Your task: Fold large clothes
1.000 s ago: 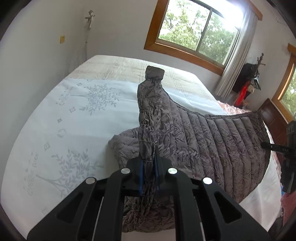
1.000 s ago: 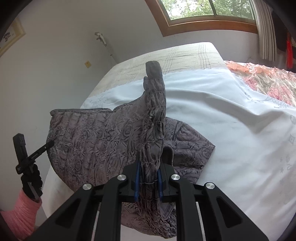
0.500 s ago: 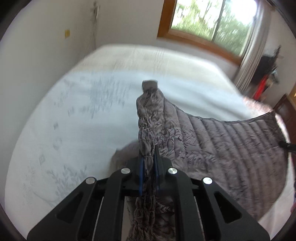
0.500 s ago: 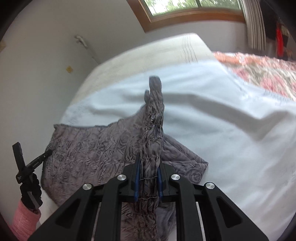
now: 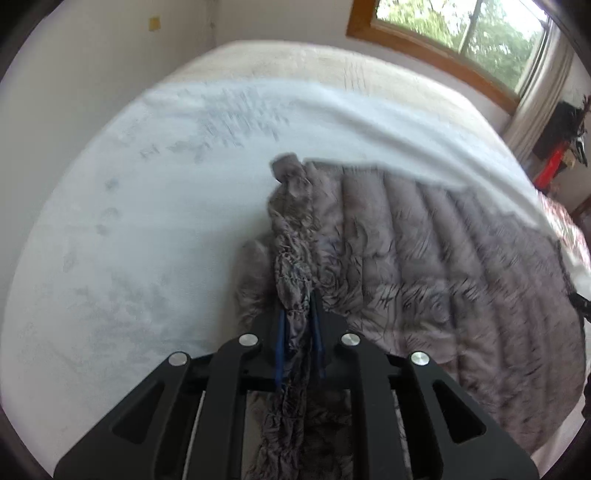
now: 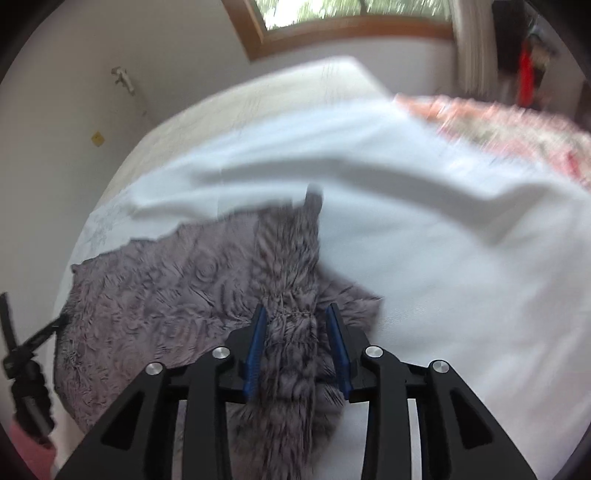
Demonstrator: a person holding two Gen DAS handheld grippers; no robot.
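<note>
A large grey quilted garment (image 5: 436,280) lies spread on the white bed sheet (image 5: 140,229). My left gripper (image 5: 297,314) is shut on a bunched edge of it, low over the bed. In the right wrist view the same garment (image 6: 166,291) stretches to the left. My right gripper (image 6: 297,325) has its jaws wider apart, with the garment's bunched edge still lying between the blue pads (image 6: 255,347). The left gripper shows at the far left edge of the right wrist view (image 6: 26,350). Both views are motion-blurred.
The bed runs back to a beige cover (image 5: 295,62) below a wood-framed window (image 5: 454,33). A white wall (image 5: 92,55) borders the bed's left side. A pink floral quilt (image 6: 517,125) lies at the right. Dark and red items (image 5: 554,155) stand by the curtain.
Both grippers have swung forward and down, laying the raised garment flat on the bed. The right gripper's jaws have widened around the bunched edge.
</note>
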